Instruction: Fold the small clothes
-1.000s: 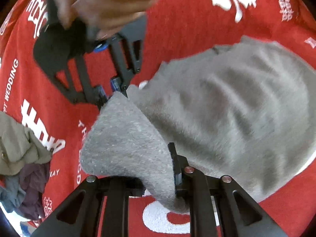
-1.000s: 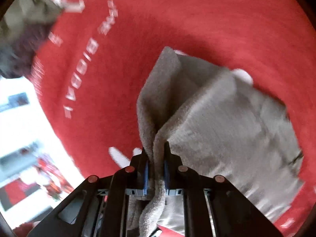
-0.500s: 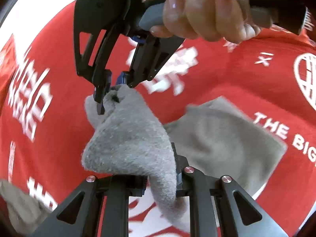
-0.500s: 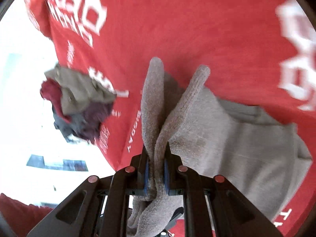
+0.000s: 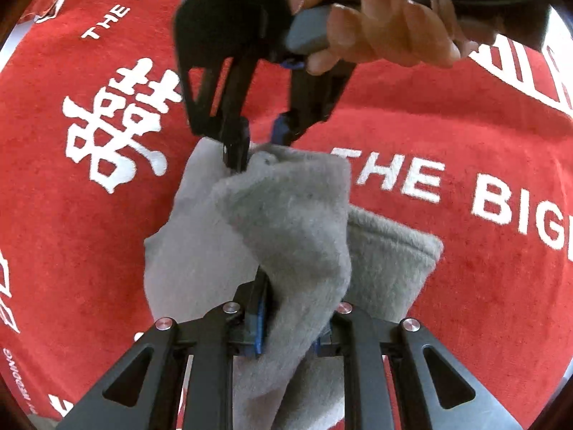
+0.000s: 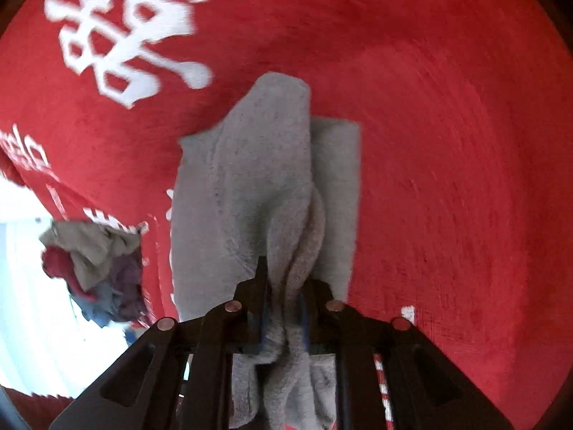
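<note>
A grey fleece garment (image 5: 286, 222) lies half folded on the red cloth (image 5: 447, 251) with white lettering. My left gripper (image 5: 293, 308) is shut on a thick fold of it at the near edge, and the cloth drapes over its fingers. My right gripper (image 5: 259, 143), held by a hand (image 5: 376, 32), stands at the fold's far corner. Its jaws are opening, and the corner sits just under the spread tips. In the right wrist view the grey garment (image 6: 258, 179) still bunches between the parted fingers of my right gripper (image 6: 286, 286).
A pile of small clothes (image 6: 96, 268) in olive, red, purple and blue lies at the edge of the red cloth (image 6: 447, 143) on the left. Beyond that edge is a bright white floor.
Both grippers carried the grey fold sideways across the red cloth and laid it over the rest of the garment. The right jaws, tightly shut on the cloth before, now stand wider.
</note>
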`<control>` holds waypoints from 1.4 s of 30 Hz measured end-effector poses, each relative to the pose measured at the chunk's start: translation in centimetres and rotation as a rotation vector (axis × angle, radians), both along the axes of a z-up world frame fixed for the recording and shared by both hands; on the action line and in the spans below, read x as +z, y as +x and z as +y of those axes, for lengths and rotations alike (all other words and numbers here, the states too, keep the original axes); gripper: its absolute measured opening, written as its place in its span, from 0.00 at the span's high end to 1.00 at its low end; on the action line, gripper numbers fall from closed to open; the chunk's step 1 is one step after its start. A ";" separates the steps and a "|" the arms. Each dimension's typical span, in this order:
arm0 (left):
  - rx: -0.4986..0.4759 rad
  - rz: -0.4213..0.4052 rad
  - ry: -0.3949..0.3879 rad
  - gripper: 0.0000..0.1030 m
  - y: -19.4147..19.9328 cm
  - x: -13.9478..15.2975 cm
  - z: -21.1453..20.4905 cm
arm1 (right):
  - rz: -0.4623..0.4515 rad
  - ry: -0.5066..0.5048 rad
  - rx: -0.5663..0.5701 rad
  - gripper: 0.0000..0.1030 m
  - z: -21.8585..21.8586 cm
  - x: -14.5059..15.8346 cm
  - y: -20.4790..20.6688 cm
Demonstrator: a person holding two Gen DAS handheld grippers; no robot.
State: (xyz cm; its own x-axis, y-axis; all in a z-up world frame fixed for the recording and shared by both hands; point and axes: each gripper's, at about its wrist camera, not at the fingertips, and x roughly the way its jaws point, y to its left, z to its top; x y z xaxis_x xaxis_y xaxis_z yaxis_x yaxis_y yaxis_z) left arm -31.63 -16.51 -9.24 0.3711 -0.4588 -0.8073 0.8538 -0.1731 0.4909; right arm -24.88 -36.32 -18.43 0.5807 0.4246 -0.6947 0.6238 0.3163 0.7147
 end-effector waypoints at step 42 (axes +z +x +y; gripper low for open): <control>0.615 0.551 0.183 0.15 17.1 -0.9 7.2 | 0.086 -0.049 -0.243 0.43 15.0 5.6 -7.1</control>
State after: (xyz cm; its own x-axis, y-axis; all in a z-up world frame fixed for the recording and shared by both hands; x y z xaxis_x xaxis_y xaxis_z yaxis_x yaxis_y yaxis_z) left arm -14.58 -9.36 -10.15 0.0438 -0.1477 -0.9881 0.9310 0.3648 -0.0133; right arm -32.00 -21.32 -12.81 0.5994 0.2444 -0.7622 0.7436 0.1824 0.6432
